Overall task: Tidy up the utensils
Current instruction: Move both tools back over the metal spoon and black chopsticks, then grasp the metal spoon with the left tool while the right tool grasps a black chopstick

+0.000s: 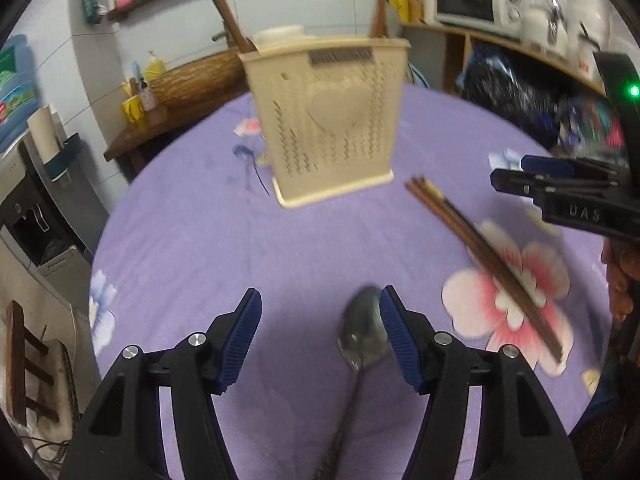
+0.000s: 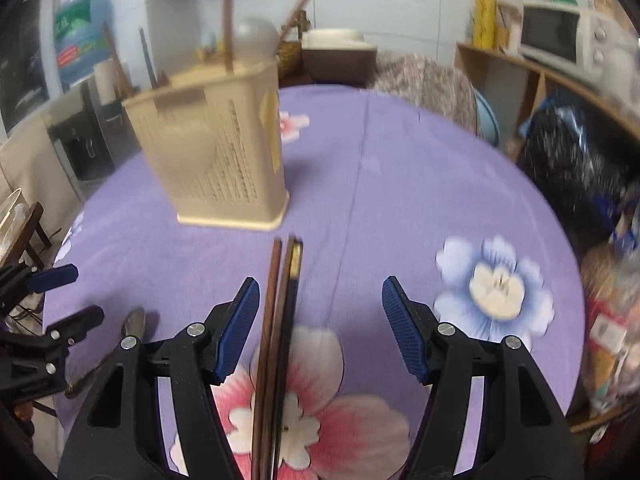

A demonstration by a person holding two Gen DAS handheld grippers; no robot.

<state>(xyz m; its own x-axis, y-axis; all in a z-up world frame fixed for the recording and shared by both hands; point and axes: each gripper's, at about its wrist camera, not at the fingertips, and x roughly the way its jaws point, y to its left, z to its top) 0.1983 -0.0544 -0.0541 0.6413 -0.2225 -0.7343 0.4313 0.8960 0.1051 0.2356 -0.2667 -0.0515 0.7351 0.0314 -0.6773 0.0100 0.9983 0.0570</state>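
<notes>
- Purple flowered cloth covers the round counter (image 1: 192, 240); shelves, a white microwave (image 1: 476, 0) and a blue water bottle (image 1: 16, 88) ring the room behind.
- Spoon (image 1: 362, 332) lies on the cloth, bowl toward 12 o'clock and handle running back to 6 o'clock in the left wrist view, its bowl just beside the right-hand blue pad.
- Left gripper (image 1: 320, 336) has its jaws released, spread apart over the spoon, pressing on nothing.
- Chopsticks (image 2: 280, 332), dark brown, lie together on the pink flower; in the right wrist view their long axis runs 6 to 12 o'clock, tips toward the holder.
- Right gripper (image 2: 316, 328) also has its jaws released, with the chopsticks between them close to the left-hand pad, apart from the other.
- Beige perforated utensil holder (image 1: 328, 120) stands upright at 12 o'clock, a heart on its face, more chopsticks and a spoon sticking up from it.
- Letters "DAS" read on the right gripper's body at 3 o'clock in the left wrist view; other writing is too blurred.
</notes>
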